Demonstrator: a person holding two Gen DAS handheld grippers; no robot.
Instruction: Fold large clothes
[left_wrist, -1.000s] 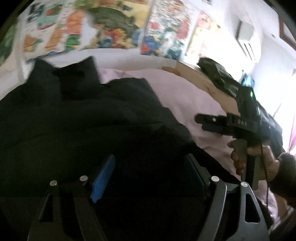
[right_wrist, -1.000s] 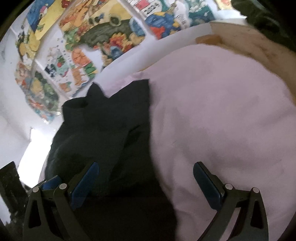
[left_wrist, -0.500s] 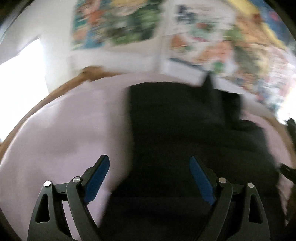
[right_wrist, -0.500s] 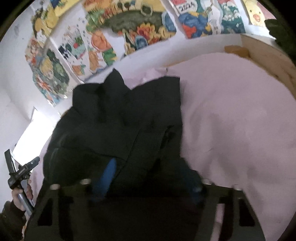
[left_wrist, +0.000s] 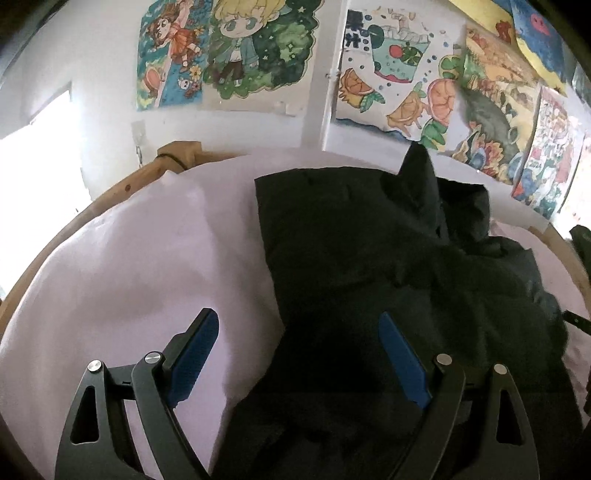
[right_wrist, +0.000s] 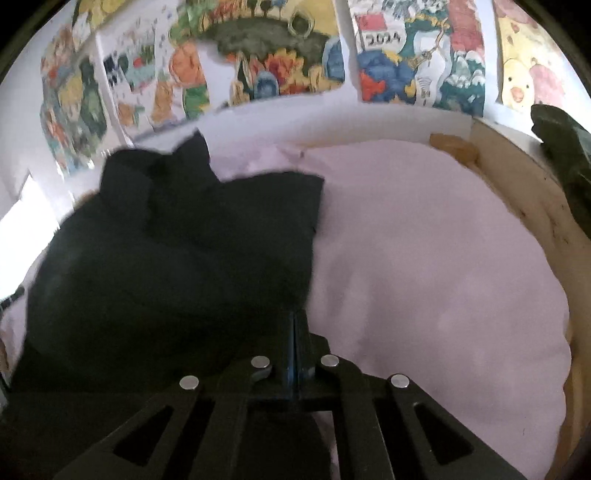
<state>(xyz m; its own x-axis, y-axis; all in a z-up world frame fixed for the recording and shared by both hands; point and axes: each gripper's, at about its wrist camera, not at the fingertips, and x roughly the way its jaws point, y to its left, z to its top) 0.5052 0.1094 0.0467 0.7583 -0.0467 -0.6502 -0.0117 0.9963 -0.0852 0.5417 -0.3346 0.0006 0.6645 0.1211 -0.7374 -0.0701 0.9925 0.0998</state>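
A black garment (left_wrist: 388, 258) lies rumpled on the pink bedsheet (left_wrist: 129, 258), its far edge near the poster-covered wall (left_wrist: 258, 125); folding appears barely begun. The right gripper (right_wrist: 294, 325) is clenched on the garment's near right edge. The left gripper (left_wrist: 295, 354) hangs released over the near left edge, gripping nothing.

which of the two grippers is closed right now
The right gripper: its jaws are pressed together at the edge of the black garment. The left gripper stands wide open, blue pads apart above the garment's edge.
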